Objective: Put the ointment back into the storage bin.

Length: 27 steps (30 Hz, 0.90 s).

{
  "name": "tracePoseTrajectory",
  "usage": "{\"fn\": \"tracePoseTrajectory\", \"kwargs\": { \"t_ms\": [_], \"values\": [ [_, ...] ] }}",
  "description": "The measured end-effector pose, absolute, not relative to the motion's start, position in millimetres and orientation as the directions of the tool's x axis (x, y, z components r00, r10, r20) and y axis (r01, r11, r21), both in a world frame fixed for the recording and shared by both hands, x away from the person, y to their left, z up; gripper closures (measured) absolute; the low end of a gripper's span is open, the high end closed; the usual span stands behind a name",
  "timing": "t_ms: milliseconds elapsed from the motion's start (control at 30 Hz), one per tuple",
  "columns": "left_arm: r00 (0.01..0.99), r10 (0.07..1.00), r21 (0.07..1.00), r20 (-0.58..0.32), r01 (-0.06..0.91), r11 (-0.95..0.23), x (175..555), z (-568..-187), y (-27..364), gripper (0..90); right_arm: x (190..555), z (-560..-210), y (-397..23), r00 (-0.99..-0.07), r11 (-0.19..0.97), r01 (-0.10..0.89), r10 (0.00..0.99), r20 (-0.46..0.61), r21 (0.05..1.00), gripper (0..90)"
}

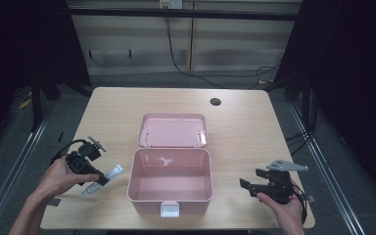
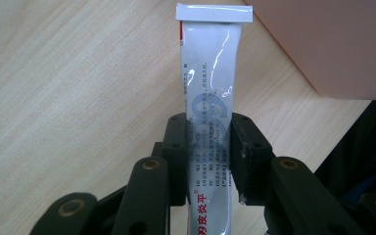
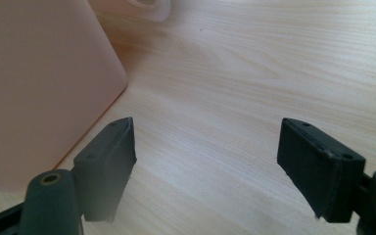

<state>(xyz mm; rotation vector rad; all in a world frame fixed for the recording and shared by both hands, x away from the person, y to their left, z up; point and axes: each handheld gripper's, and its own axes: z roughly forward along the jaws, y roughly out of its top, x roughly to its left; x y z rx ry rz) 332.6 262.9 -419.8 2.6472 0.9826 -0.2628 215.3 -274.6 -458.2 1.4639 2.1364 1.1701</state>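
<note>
Right gripper (image 1: pixel 248 186) sitting near right on table (image 1: pixel 245 127), jaws standing wide apart, nothing between them, pointing left toward pink box (image 1: pixel 170 182). Left gripper (image 1: pixel 101 179) at near left, jaws clamping on white tube (image 1: pixel 108 175) around its middle; in left gripper view tube (image 2: pixel 212 98) running straight out from pads, crimped end far, lying over wood just left of box wall (image 2: pixel 333 44). Box sitting open at table middle, white latch on near side, lid (image 1: pixel 172 130) lying back on far side.
</note>
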Motion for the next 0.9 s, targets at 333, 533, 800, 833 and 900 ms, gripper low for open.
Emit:
{"fn": "tracePoseTrajectory", "kwargs": {
  "t_ms": [333,533,800,833,900],
  "values": [
    [0.740,0.602,0.223,-0.300,0.668,-0.710,334,-406,266,70.9,215,-458,-275,-0.436,0.149,0.636,0.879,0.194,0.757,21.9],
    [0.754,0.590,0.220,-0.290,0.652,-0.725,332,-398,266,70.8,215,-458,-274,-0.438,0.150,0.638,0.878,0.195,0.755,22.0],
    [0.763,0.586,0.224,-0.273,0.643,-0.733,331,-388,267,70.9,215,-458,-274,-0.437,0.149,0.638,0.878,0.196,0.756,22.0],
    [0.764,0.582,0.219,-0.279,0.641,-0.736,331,-386,268,70.8,215,-458,-274,-0.438,0.150,0.638,0.877,0.196,0.756,22.0],
    [0.762,0.585,0.227,-0.276,0.643,-0.731,330,-382,268,70.8,215,-458,-274,-0.438,0.150,0.638,0.877,0.196,0.756,21.9]
  ]
}}
